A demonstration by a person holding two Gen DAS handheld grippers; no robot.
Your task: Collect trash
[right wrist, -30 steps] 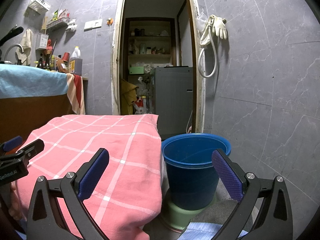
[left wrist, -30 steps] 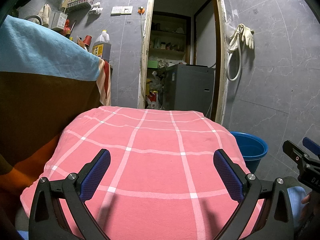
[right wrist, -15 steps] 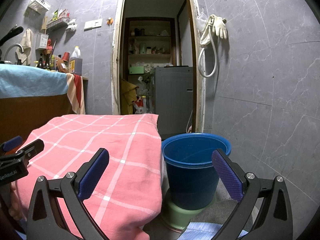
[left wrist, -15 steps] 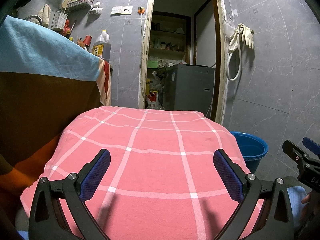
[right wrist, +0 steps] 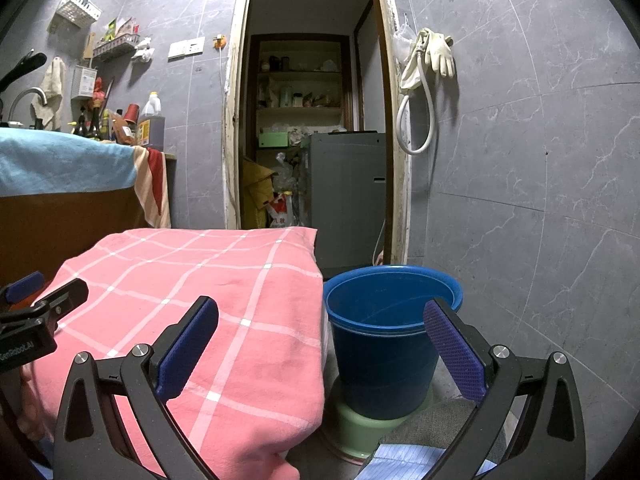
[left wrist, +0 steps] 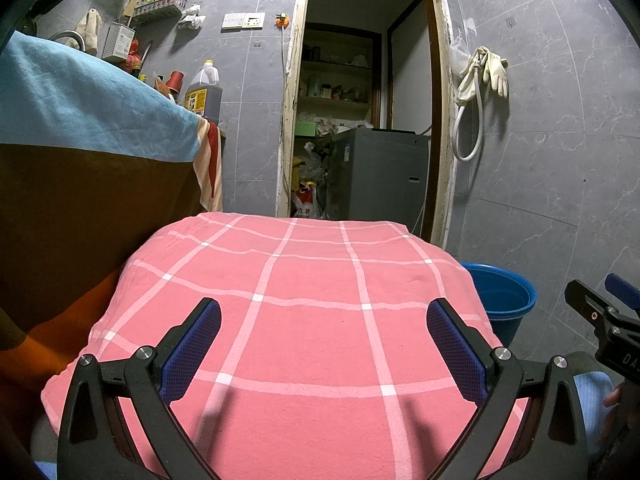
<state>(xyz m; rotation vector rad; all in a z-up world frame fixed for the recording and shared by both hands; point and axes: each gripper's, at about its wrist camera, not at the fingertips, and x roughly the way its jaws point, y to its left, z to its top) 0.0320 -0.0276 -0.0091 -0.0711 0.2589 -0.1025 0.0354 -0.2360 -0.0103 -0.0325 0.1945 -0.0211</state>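
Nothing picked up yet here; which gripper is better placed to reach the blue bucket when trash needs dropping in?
Probably the right gripper: open and empty, with the blue bucket directly ahead beside the pink checked cloth. The left gripper, also open, faces the cloth, bucket off to its right.

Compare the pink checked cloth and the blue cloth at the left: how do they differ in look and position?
The pink checked cloth has a grid of white lines; the blue cloth is plain, next to a striped piece at its end. The pink cloth lies lower and nearer, beside the blue bucket; the blue cloth lies higher, on the counter by the bottles. Both are draped over a surface, their edges hanging down.
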